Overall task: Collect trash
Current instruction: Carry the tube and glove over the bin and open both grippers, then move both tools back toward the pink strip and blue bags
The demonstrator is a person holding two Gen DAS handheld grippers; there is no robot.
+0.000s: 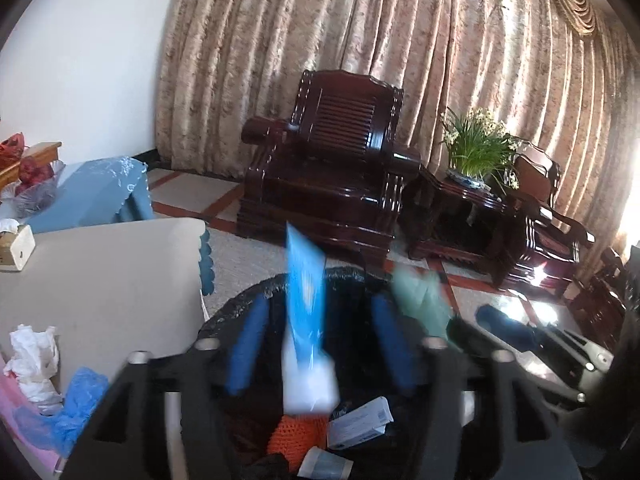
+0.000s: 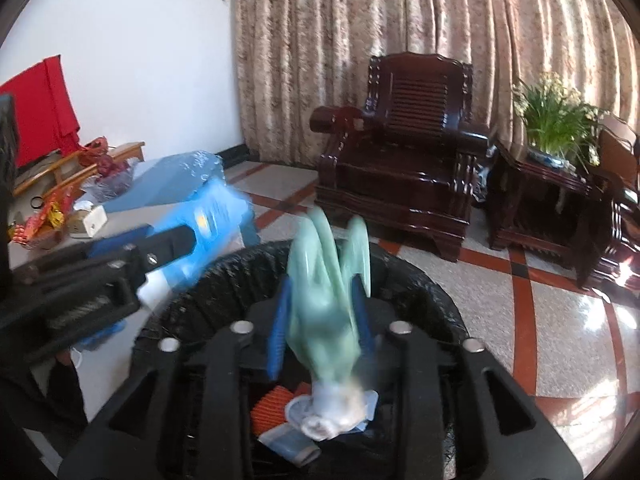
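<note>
Dropping into the black-lined bin (image 2: 420,280): your left gripper (image 1: 320,344) stands apart around a light blue packet (image 1: 304,296), your right gripper (image 2: 322,332) apart around a limp green glove (image 2: 324,280). Both weigh little; pinch mid-body.

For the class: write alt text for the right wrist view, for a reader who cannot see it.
A blurred pale green piece of trash hangs between the open right gripper fingers over a black-lined bin already holding litter. At left, the left gripper has a blue and white packet; armchair and curtains behind.
</note>
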